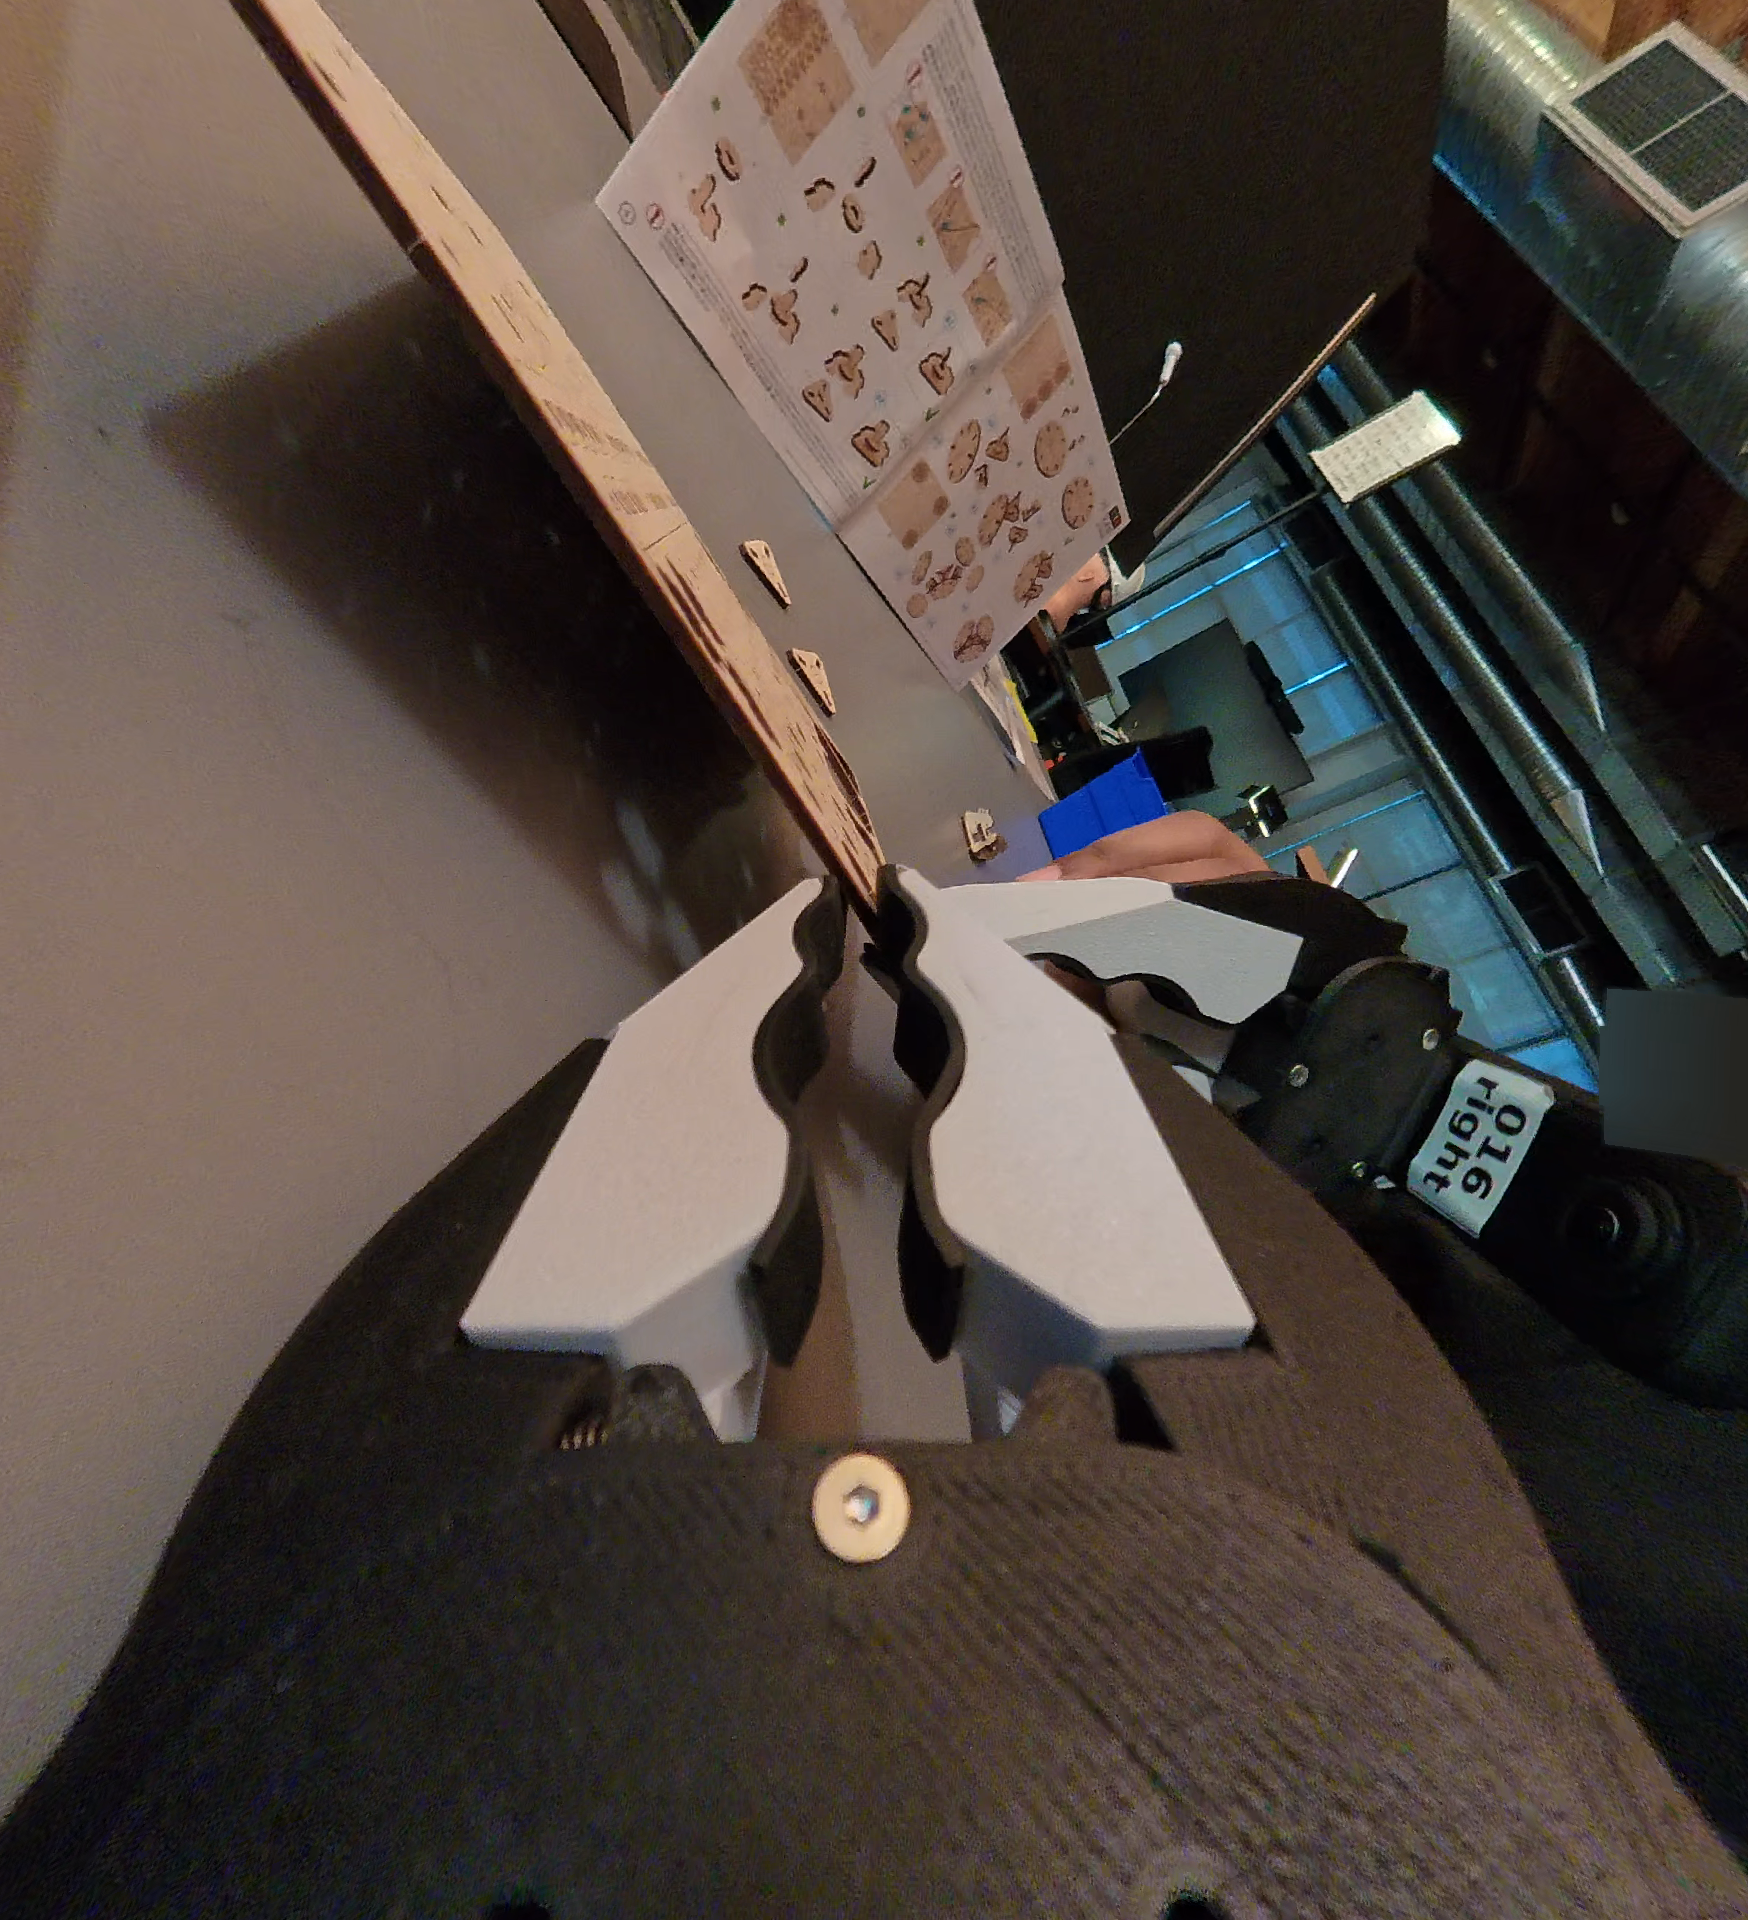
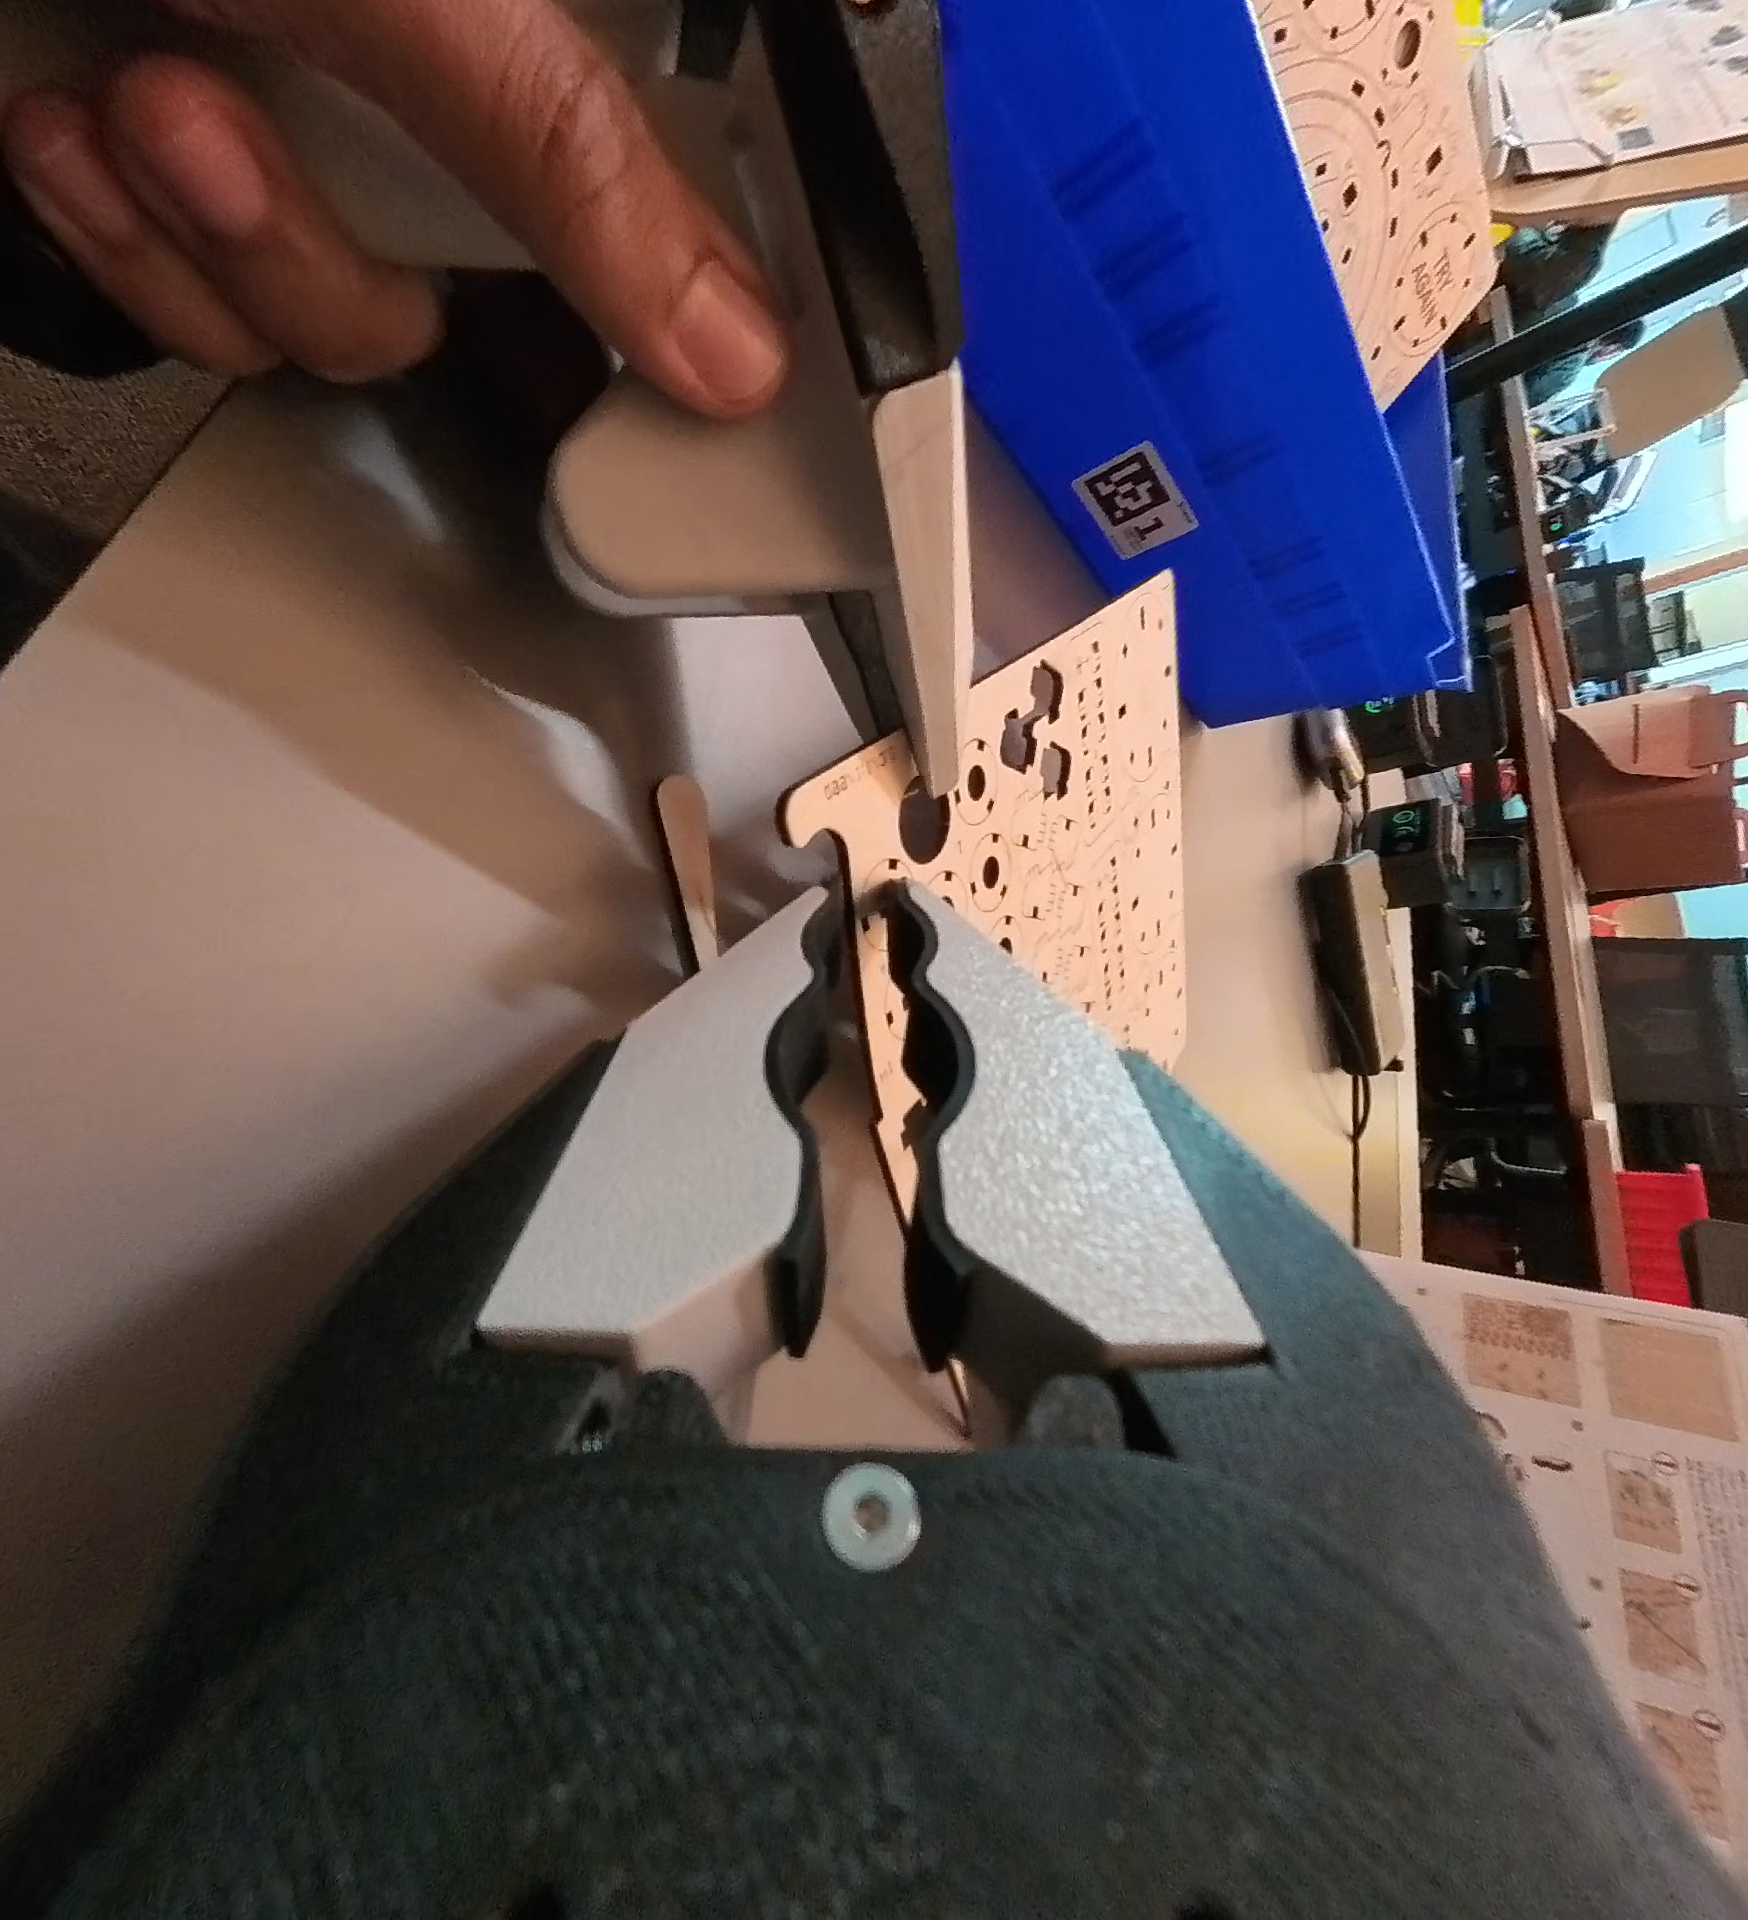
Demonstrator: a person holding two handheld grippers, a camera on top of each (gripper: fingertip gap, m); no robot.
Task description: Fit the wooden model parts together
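Note:
A thin laser-cut wooden sheet (image 1: 579,416) runs edge-on up and to the left from my left gripper (image 1: 865,894), which is shut on its near edge. In the right wrist view the same sheet (image 2: 1078,831) shows its face, with round holes and cut-out shapes. My right gripper (image 2: 865,904) is shut on the sheet's lower left edge, and the sheet passes between its black pads. The left gripper's grey finger (image 2: 927,623) comes down from above and grips the sheet beside a round hole. A hand (image 2: 382,187) holds that gripper. The right gripper (image 1: 1161,935) lies just right of the left one.
A blue bin (image 2: 1213,364) stands behind the sheet, with another wooden sheet in it. A printed instruction sheet (image 1: 880,312) lies on the grey table (image 1: 226,727). Small wooden pieces (image 1: 813,681) lie near it. A flat wooden stick (image 2: 688,862) lies left of the right gripper. My two grippers' fingertips are within a few centimetres of each other.

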